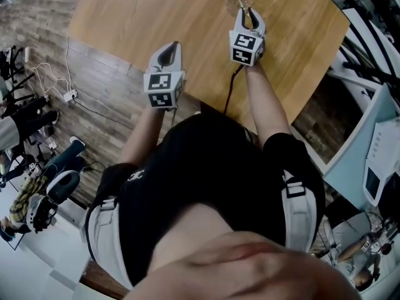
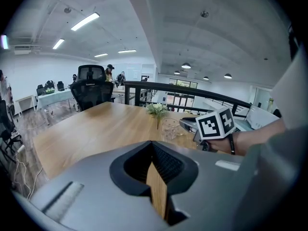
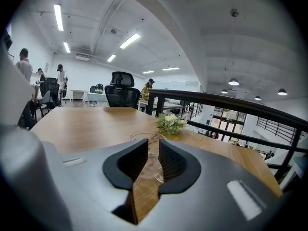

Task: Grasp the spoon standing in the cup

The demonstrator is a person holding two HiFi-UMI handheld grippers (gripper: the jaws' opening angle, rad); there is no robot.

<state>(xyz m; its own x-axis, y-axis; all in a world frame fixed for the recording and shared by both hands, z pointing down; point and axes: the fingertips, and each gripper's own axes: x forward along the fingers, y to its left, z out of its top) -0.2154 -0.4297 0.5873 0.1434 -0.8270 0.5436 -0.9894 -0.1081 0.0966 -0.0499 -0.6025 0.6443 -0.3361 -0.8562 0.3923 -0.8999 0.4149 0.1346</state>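
R gripper [image 3: 153, 141]: jaws are held narrowly spread, aimed at the glass cup [image 3: 153, 163] near the desk's [image 1: 125, 17] far edge. Spoon [image 1: 240, 2] is seen standing inside, unpinched. L gripper [image 2: 151, 144]: jaws pressed together, empty. Closure on handle is judged outstanding.

Left gripper [image 2: 152, 144]: jaws closed tip to tip, nothing between them, drawn back nearer the torso on a bent left forearm [image 1: 145, 133]. Right gripper [image 3: 153, 148]: jaws parted, a clear gap running from tips to root, carried well ahead of the left jaws on an outstretched right forearm [image 1: 265, 105]. Behind each pair of jaws, at the hand end, sits a marker cube [image 1: 164, 87].
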